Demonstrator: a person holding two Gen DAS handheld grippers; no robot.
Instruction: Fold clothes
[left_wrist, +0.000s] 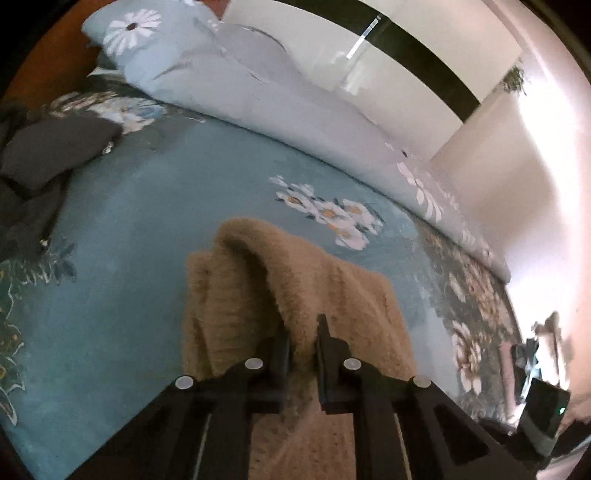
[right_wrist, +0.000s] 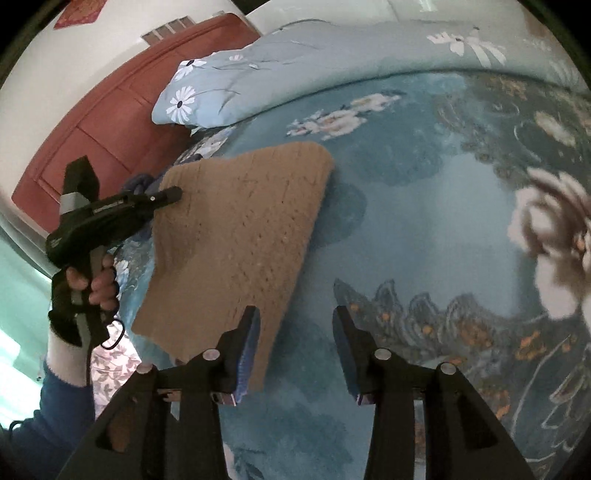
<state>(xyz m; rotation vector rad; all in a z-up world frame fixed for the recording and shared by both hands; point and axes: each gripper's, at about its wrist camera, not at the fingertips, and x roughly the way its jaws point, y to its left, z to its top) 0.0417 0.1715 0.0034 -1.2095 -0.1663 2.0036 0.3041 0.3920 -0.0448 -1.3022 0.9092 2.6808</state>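
Right wrist view: a folded tan knitted sweater (right_wrist: 236, 236) is held aloft over open blue floral bedding (right_wrist: 424, 229), pinched at its left edge by the left tool (right_wrist: 177, 194); the right tool (right_wrist: 295, 325) is spread, empty.

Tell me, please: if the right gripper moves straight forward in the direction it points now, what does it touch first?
Probably the bedspread. The right gripper is open and empty, and between its fingers only blue floral fabric shows. The tan sweater lies just left of that line, behind the left finger, so it could brush its edge; depth is unclear.

open bedspread (right_wrist: 424, 229) ahead, pillow (right_wrist: 221, 92) beyond
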